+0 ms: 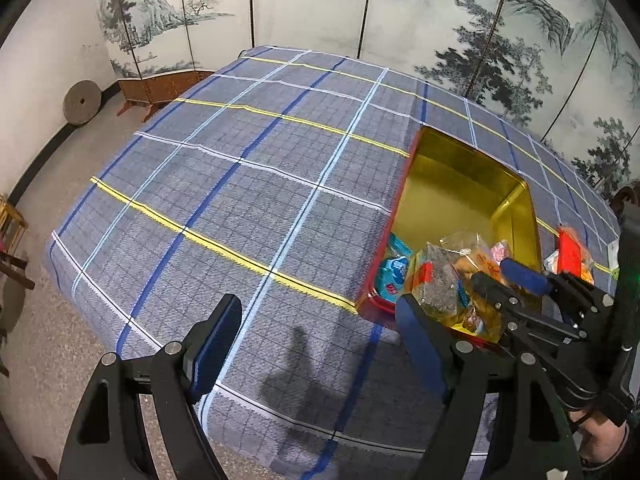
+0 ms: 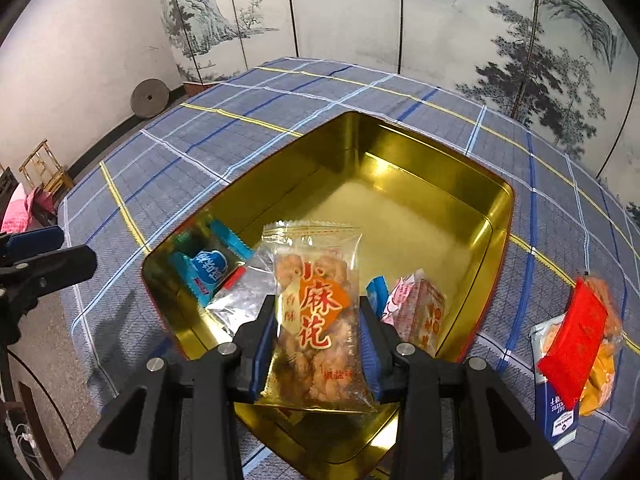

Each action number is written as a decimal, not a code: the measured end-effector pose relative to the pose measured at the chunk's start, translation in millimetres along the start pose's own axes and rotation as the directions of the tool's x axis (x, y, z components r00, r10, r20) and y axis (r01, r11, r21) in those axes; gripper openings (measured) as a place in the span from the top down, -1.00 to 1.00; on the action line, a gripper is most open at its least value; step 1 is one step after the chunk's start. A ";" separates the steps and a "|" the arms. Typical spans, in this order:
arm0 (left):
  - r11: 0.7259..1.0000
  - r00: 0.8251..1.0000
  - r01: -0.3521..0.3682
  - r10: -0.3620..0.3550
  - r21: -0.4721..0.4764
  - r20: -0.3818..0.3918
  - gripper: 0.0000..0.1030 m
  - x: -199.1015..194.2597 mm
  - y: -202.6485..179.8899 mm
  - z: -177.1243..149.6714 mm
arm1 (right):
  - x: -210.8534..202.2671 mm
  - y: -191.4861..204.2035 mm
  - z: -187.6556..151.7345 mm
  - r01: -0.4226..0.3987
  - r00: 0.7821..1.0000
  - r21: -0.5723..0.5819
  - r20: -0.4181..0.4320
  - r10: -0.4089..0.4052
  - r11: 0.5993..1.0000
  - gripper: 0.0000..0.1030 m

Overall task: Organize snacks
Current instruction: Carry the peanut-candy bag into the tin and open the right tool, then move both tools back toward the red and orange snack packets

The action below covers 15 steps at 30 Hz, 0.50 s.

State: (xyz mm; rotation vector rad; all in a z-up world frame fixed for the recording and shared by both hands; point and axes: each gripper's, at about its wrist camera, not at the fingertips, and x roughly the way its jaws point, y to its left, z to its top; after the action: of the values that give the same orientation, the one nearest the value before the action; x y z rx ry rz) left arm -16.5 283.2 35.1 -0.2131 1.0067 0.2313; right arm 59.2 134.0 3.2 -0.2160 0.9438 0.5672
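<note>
The right gripper (image 2: 318, 344) was closed on a clear packet of fried twists (image 2: 316, 312), its blue pads (image 2: 262, 354) pressing the packet's two long edges. The packet stood upright between the jaws, orange label facing the camera, and hung over the near end of the open gold tin (image 2: 496, 216). No gap showed between pads and wrapper.

Inside the tin's near end lay a blue-wrapped snack (image 2: 208, 270) at the left wall, a silver foil packet (image 2: 244, 300) just beside it and partly behind the held packet, and a pink-and-orange packet (image 2: 420, 312) on the right. The far half of the tin floor was bare.

Outside the tin, on the blue checked cloth (image 2: 160, 168), a red-labelled packet (image 2: 576, 332) lay across a blue-and-white sachet (image 2: 558, 412), well apart from the right jaws.

The left gripper (image 1: 320, 344) stood wide apart with nothing between its fingers, over bare cloth beside the tin's red outer wall (image 1: 370, 304).
</note>
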 end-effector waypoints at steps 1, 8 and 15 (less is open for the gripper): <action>1.000 1.000 0.000 0.000 0.005 0.001 -0.47 -0.5 -2.0 -0.7 | -2.5 -0.4 0.2 0.005 1.000 0.000 0.008 -0.005 1.000 0.17; 0.999 1.000 0.014 -0.014 0.038 0.008 -0.47 -6.0 -21.1 -3.4 | -26.6 -8.2 2.0 0.006 0.998 0.004 0.058 -0.006 1.000 0.05; 0.995 0.999 0.036 -0.037 0.090 0.004 -0.47 -6.9 -49.8 -5.6 | -55.3 -38.7 -9.3 0.031 0.994 0.040 0.101 -0.034 0.999 0.05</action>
State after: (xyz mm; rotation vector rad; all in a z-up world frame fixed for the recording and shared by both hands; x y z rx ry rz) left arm -10.2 233.5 41.5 -0.1483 1.0044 0.1526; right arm 48.6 77.7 40.2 -0.1658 0.8500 0.5248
